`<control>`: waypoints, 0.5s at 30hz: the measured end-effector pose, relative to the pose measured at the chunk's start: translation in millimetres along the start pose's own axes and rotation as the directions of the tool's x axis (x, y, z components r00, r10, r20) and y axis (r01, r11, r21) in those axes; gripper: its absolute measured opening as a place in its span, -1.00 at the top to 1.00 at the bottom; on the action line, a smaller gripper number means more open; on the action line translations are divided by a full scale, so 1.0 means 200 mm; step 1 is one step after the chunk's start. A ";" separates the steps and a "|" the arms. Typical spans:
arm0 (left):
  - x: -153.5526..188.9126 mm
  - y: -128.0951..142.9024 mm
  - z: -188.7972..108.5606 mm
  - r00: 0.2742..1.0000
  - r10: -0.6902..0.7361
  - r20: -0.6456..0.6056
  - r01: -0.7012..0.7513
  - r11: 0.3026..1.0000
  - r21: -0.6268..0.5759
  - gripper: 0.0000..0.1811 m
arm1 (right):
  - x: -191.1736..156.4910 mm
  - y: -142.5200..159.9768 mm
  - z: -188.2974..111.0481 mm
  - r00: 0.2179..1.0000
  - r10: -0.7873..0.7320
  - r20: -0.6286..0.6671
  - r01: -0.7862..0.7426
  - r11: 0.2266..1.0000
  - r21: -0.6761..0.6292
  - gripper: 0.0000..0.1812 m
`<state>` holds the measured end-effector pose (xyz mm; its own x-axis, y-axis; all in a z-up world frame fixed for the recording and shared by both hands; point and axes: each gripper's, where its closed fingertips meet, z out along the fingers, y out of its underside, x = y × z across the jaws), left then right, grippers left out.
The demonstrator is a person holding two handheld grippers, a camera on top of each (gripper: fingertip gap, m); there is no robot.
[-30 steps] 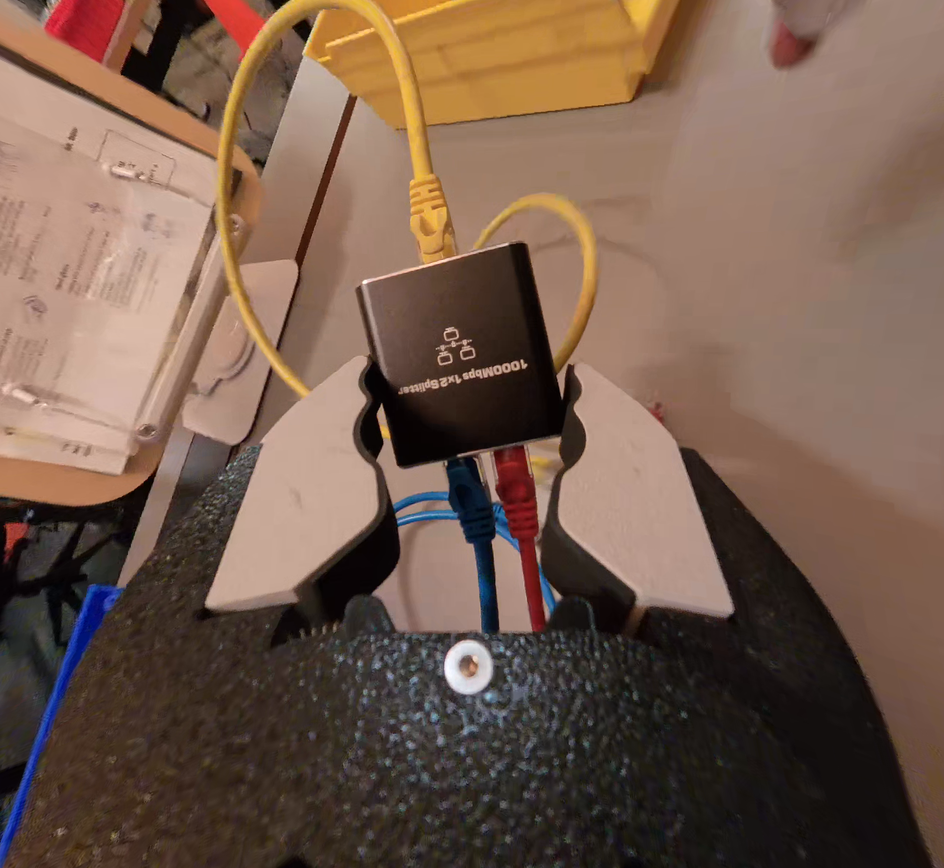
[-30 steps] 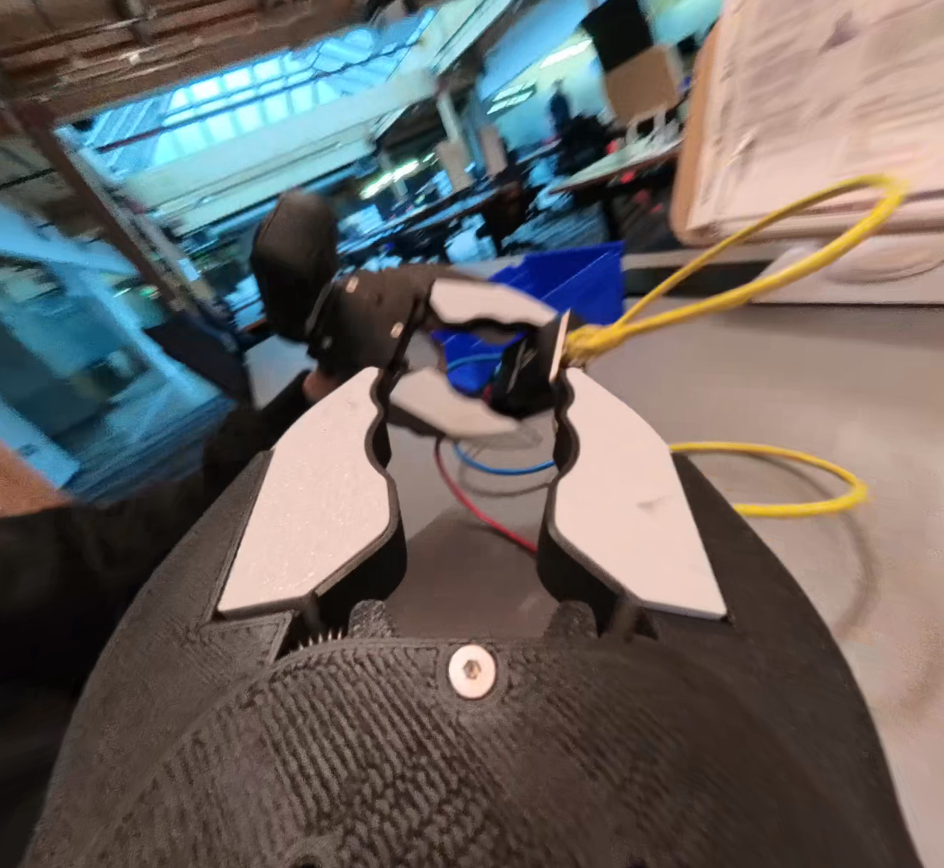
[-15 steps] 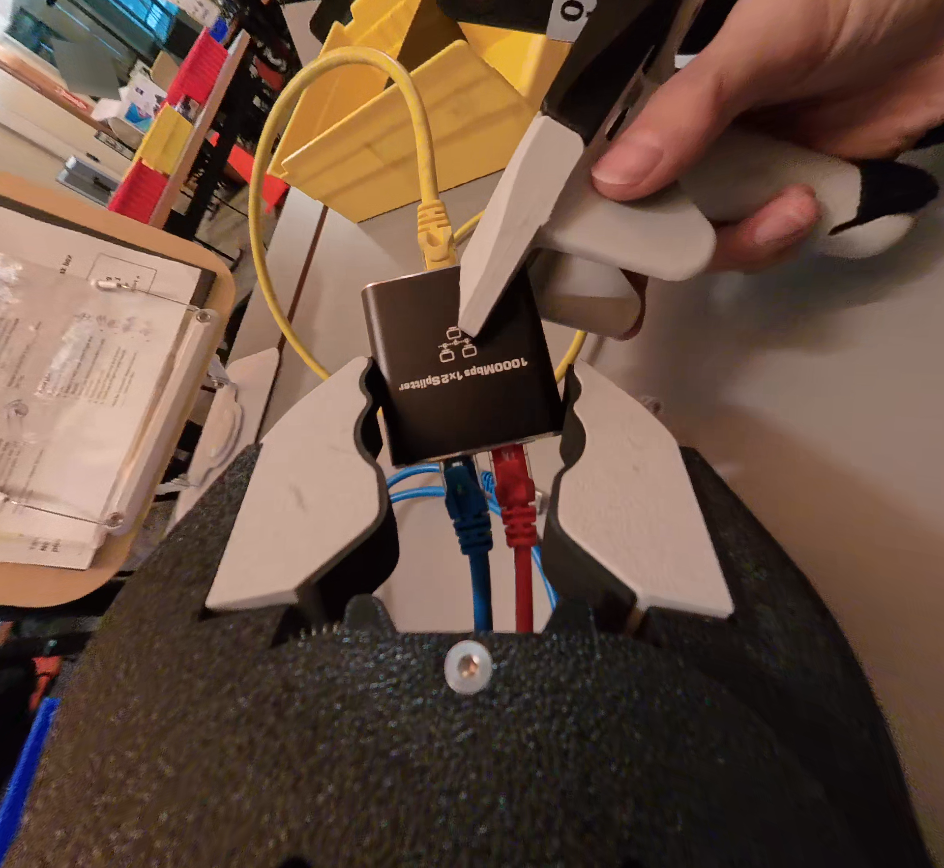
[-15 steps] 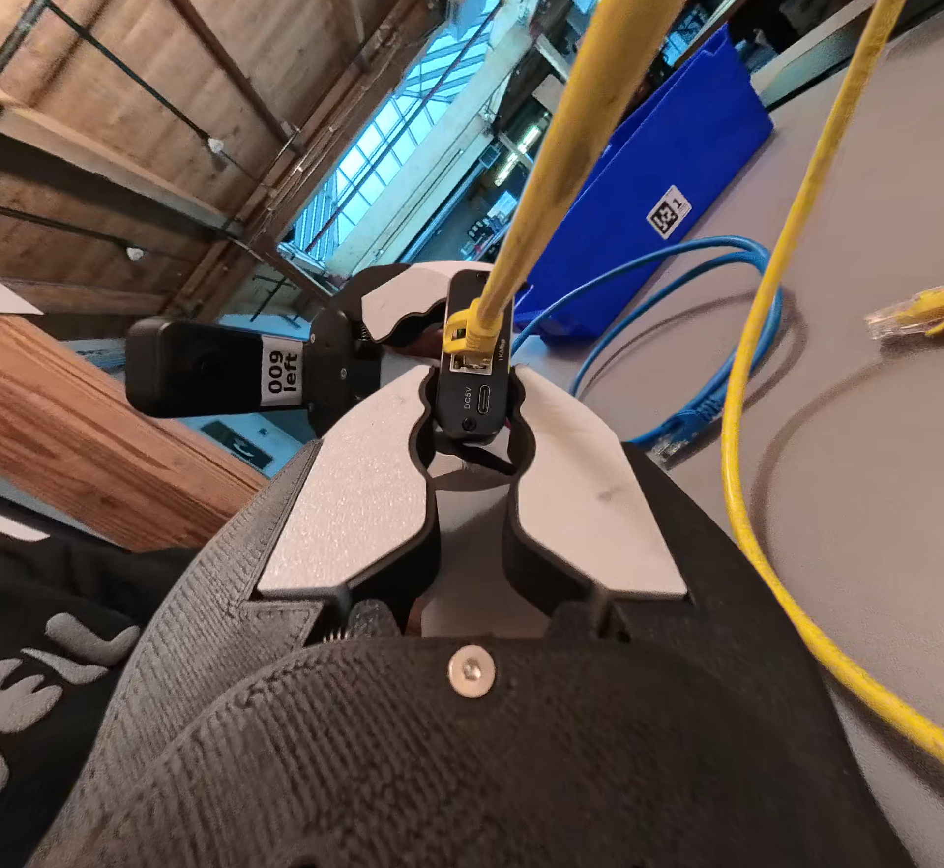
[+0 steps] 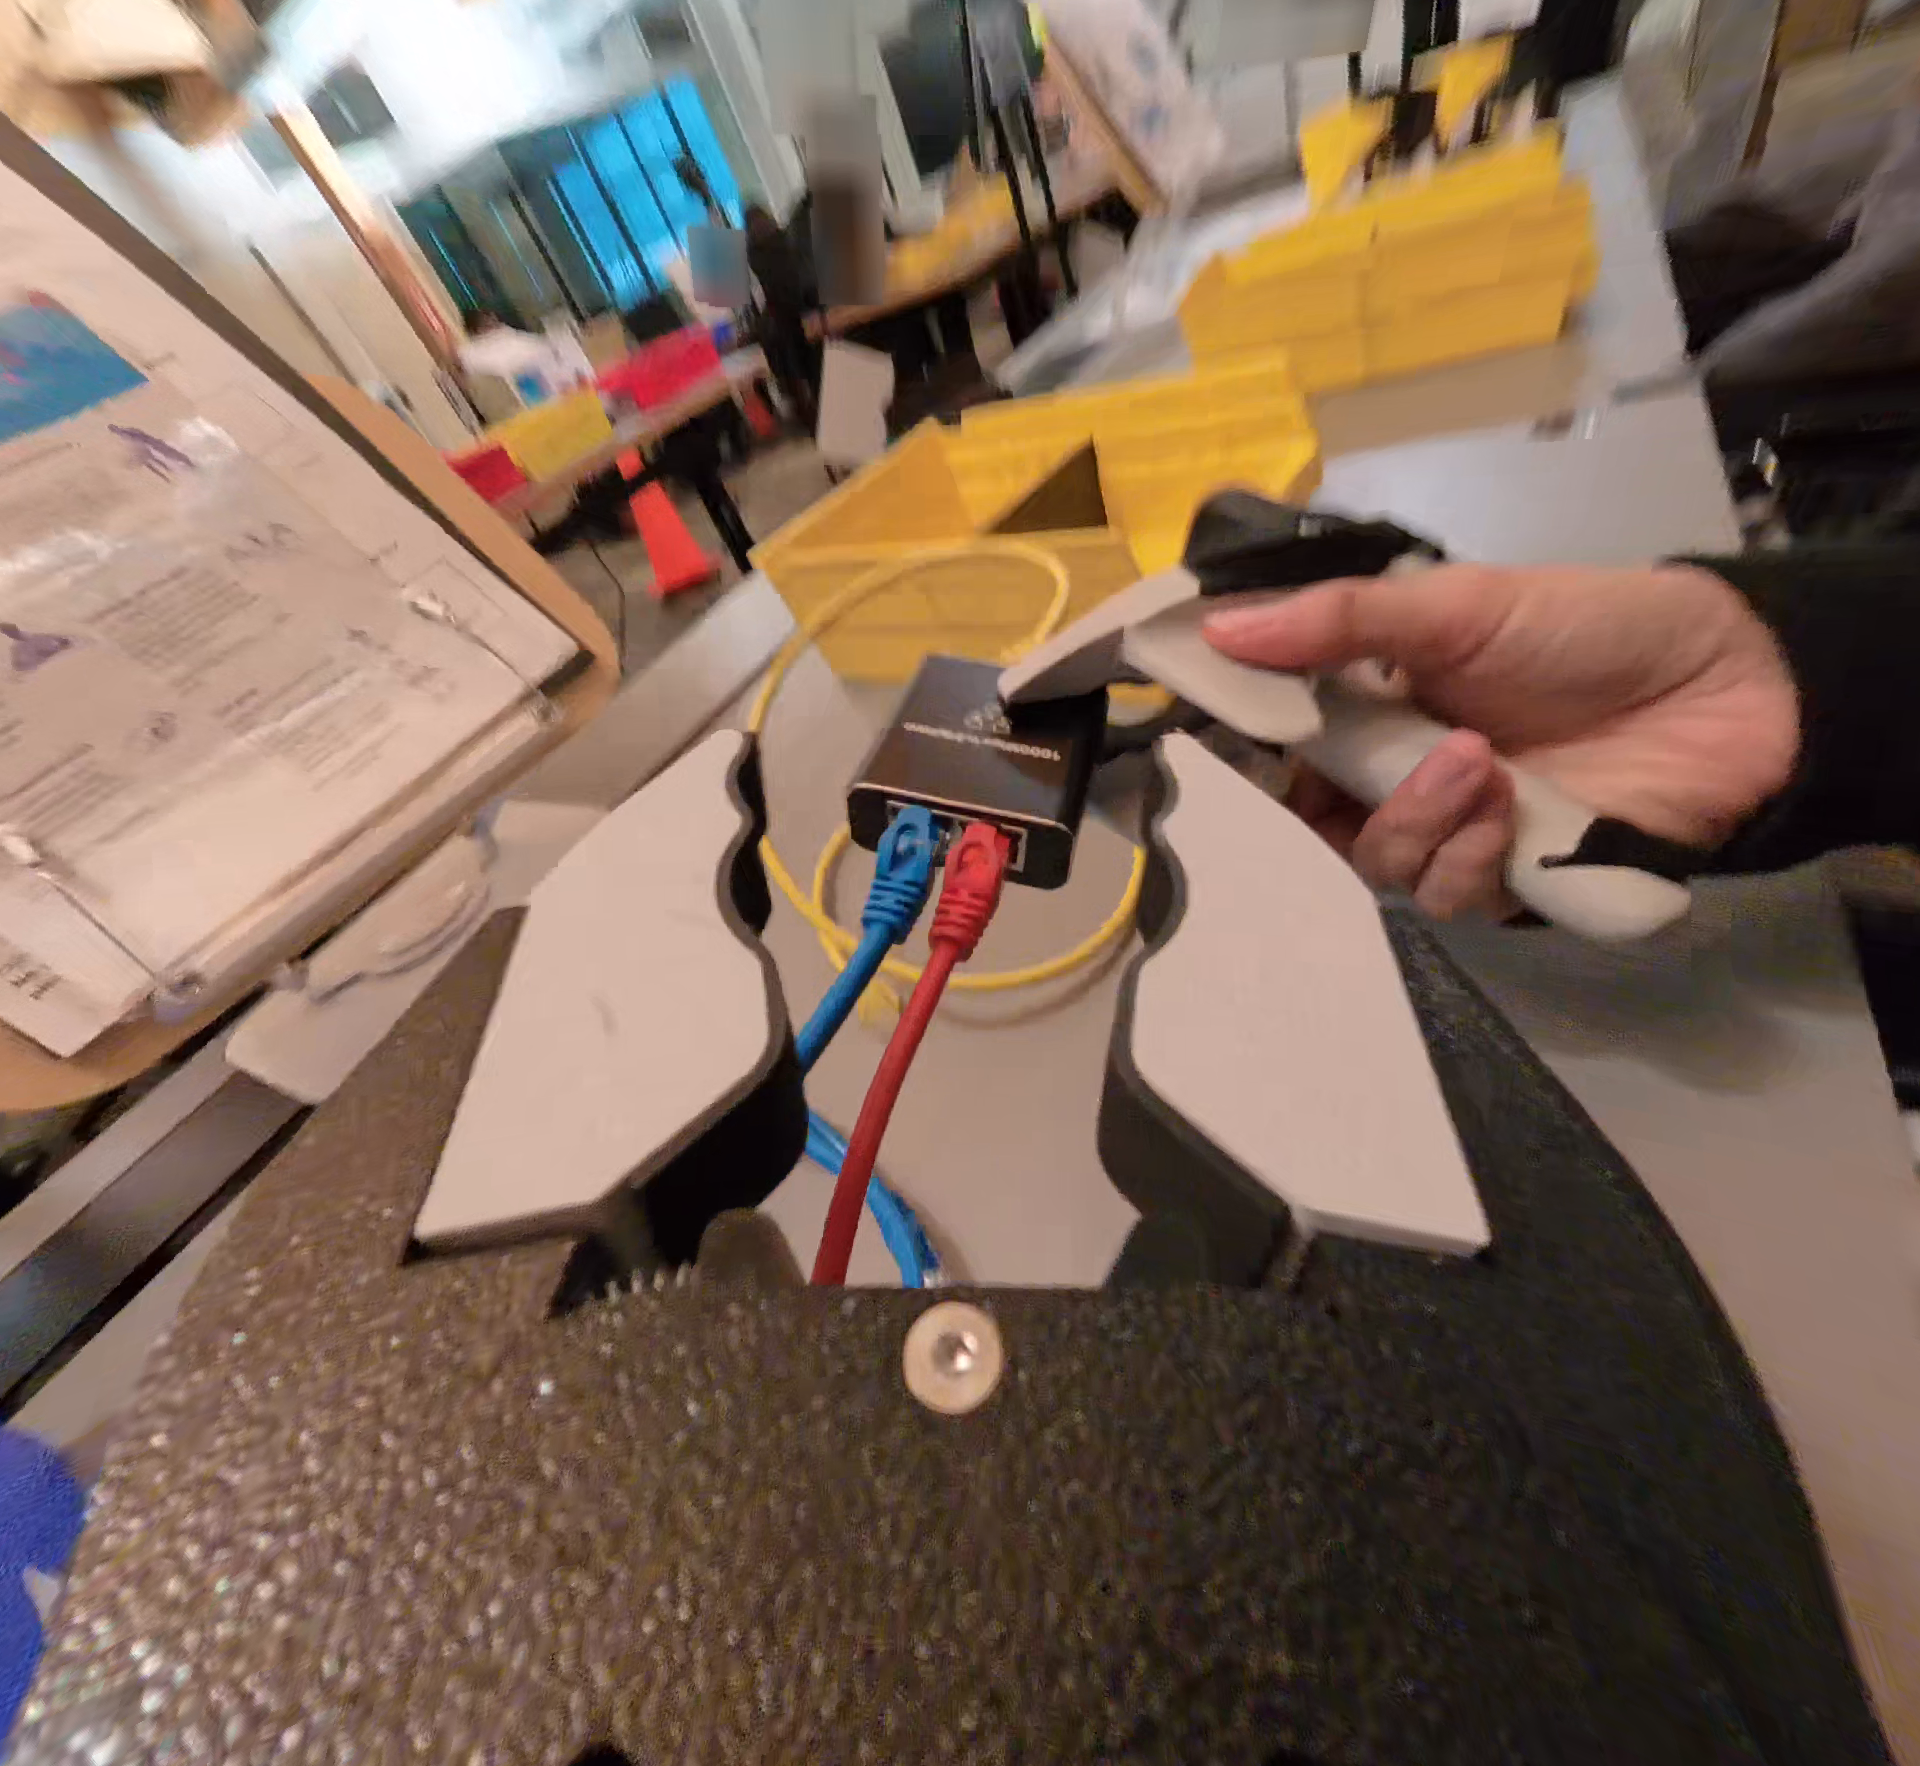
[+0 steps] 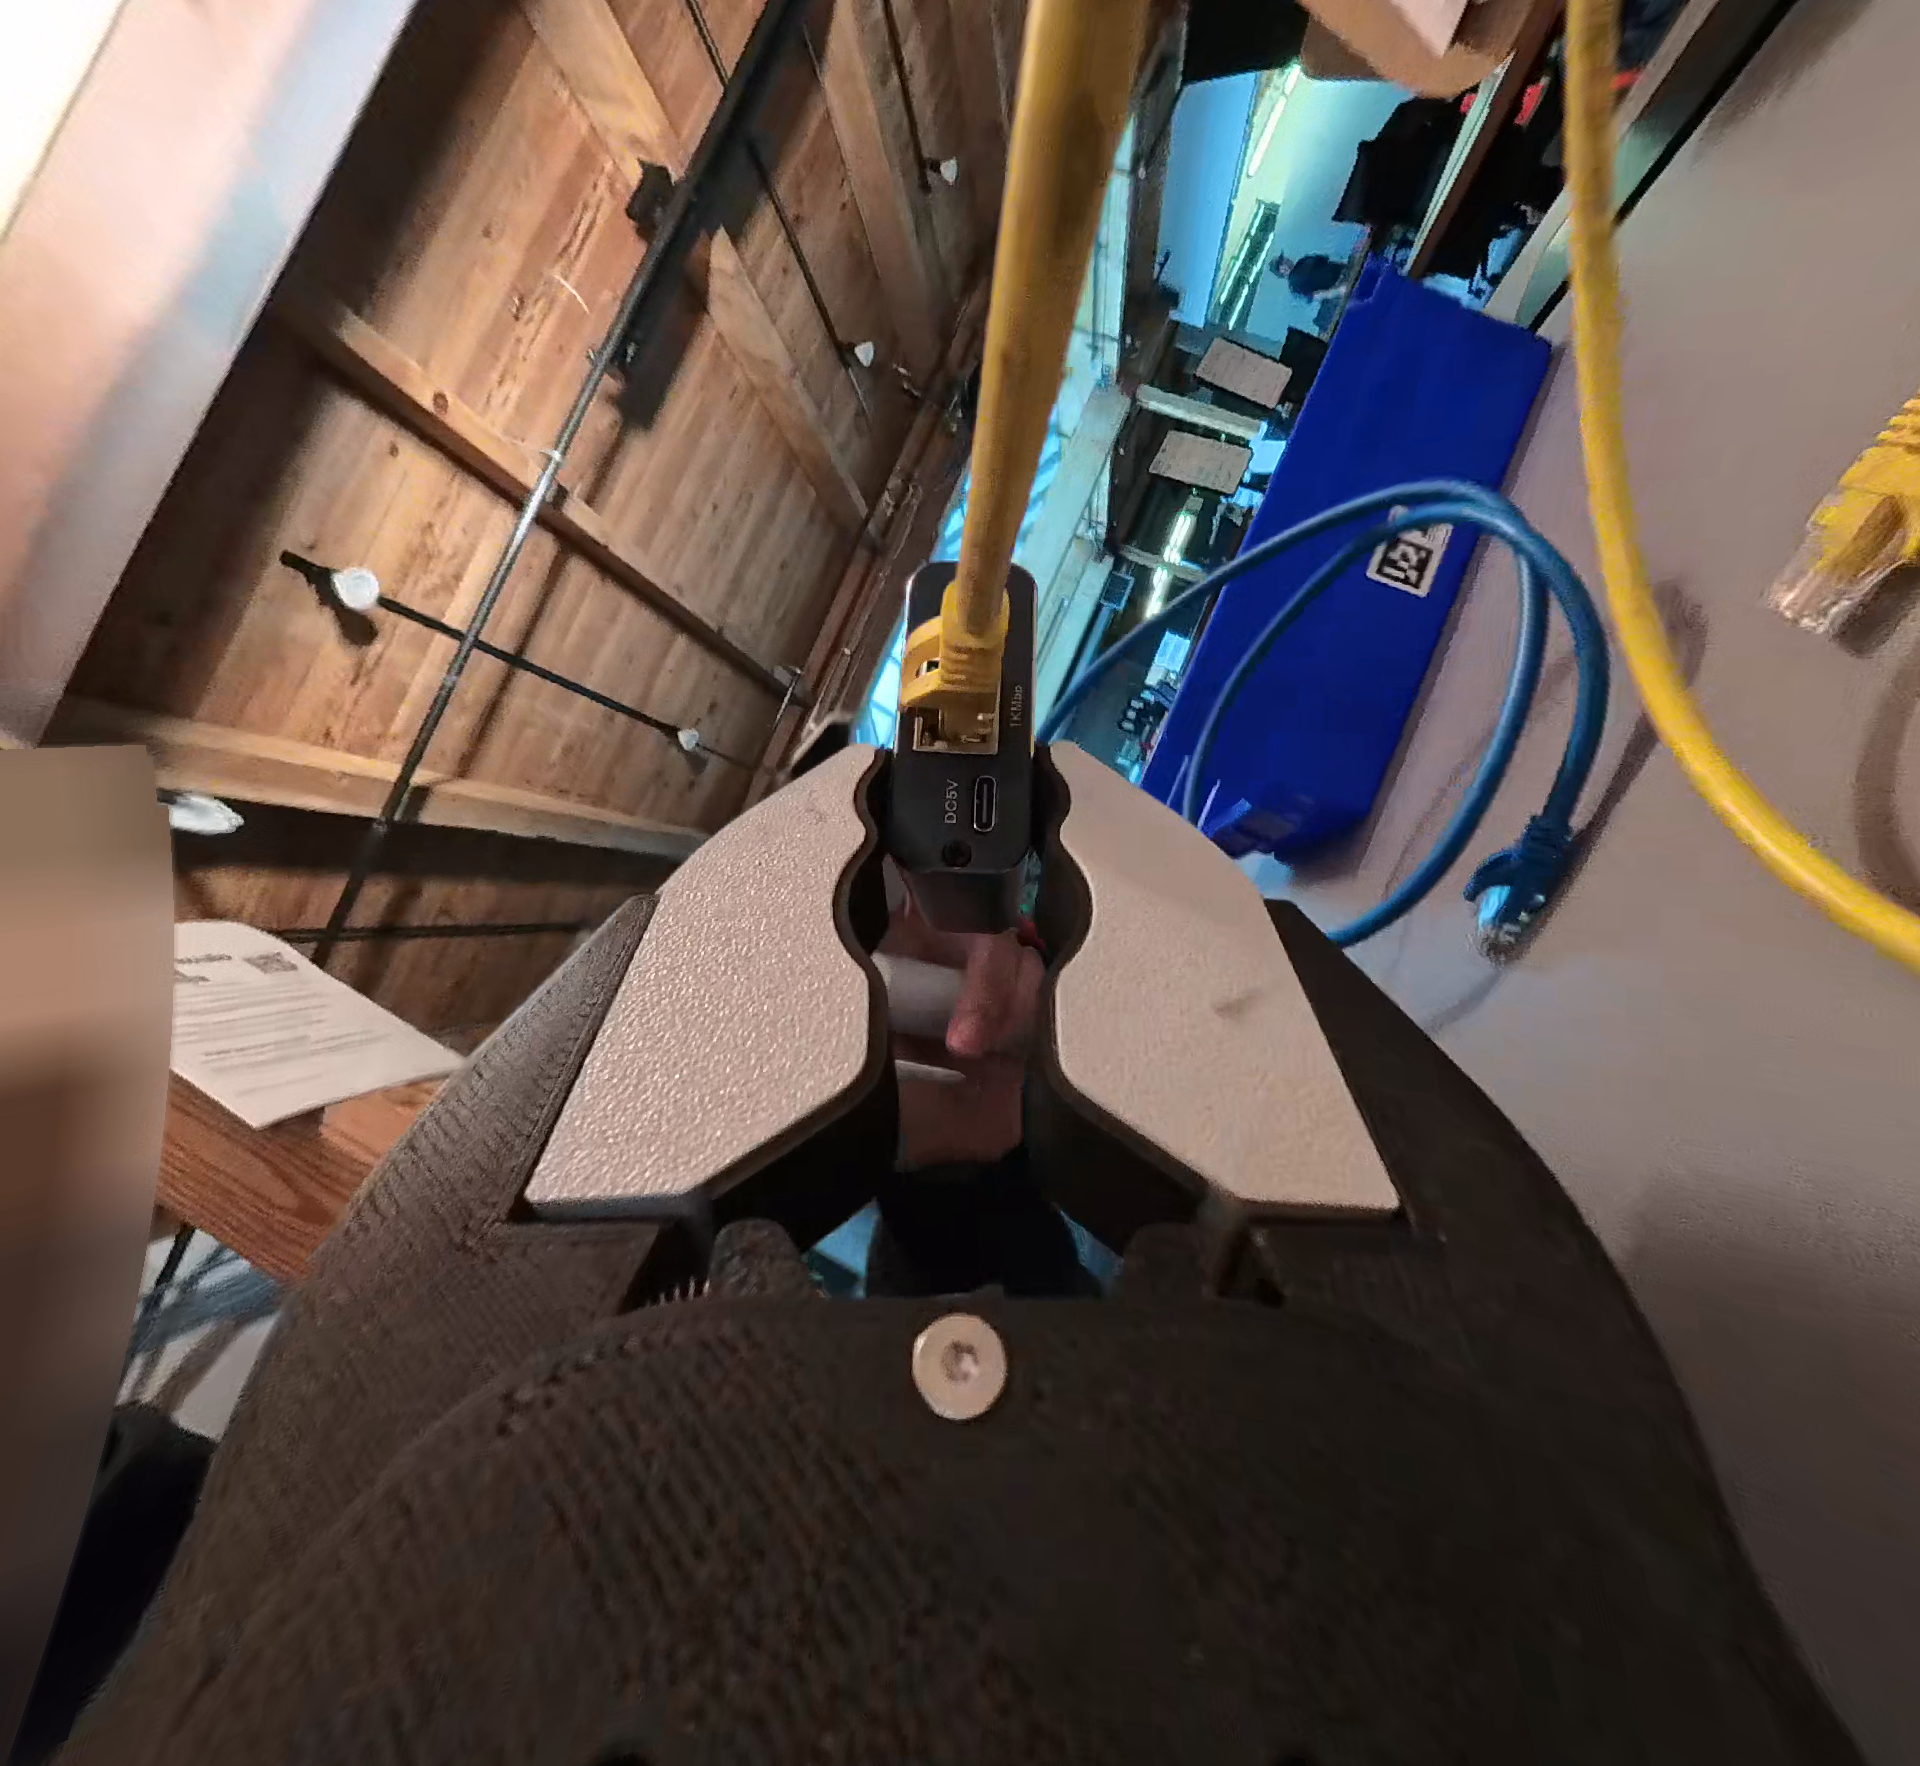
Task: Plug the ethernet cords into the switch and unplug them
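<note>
Clamping the switch (image 6: 961, 786) flat between them, the right tongs (image 6: 961, 843) steadied it just beyond the open, empty left tongs (image 5: 951, 807), blue cord (image 5: 883, 895) and red cord (image 5: 961, 895) plugged facing them.

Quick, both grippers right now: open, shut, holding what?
Left gripper: open, holding nothing; its fingers stand apart from the black switch.
Right gripper: shut on the black switch, with the yellow cord plugged in.
</note>
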<state>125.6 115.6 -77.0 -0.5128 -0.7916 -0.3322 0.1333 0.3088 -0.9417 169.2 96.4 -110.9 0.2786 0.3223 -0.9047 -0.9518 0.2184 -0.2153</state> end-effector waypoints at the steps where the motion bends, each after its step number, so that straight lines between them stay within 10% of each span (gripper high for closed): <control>1: 0.00 -0.05 -0.03 1.000 -0.012 -0.012 0.012 0.998 0.060 0.35 | 0.00 -0.03 -0.01 1.000 0.015 0.002 -0.015 0.999 0.032 0.73; 6: 0.27 -0.08 -0.06 0.943 -0.114 -0.313 0.113 0.993 -0.021 0.42 | -0.04 -0.15 -0.05 0.997 0.055 0.047 -0.060 0.992 0.115 0.73; 9: 0.25 0.10 0.09 0.975 -0.142 -0.170 0.128 0.988 -0.088 0.42 | -0.12 -0.16 -0.05 0.995 0.056 0.088 -0.068 0.987 0.145 0.73; 15: 0.02 0.10 0.14 0.990 0.035 0.135 -0.054 0.988 0.142 0.09 | -0.16 0.04 0.02 0.995 0.077 0.068 -0.079 0.997 0.017 0.73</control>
<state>149.4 102.8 -98.2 -0.3886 -0.8442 -0.3691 0.2802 0.2734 -0.9202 154.1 91.3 -82.9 0.2120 0.4000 -0.8917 -0.9685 0.2077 -0.1372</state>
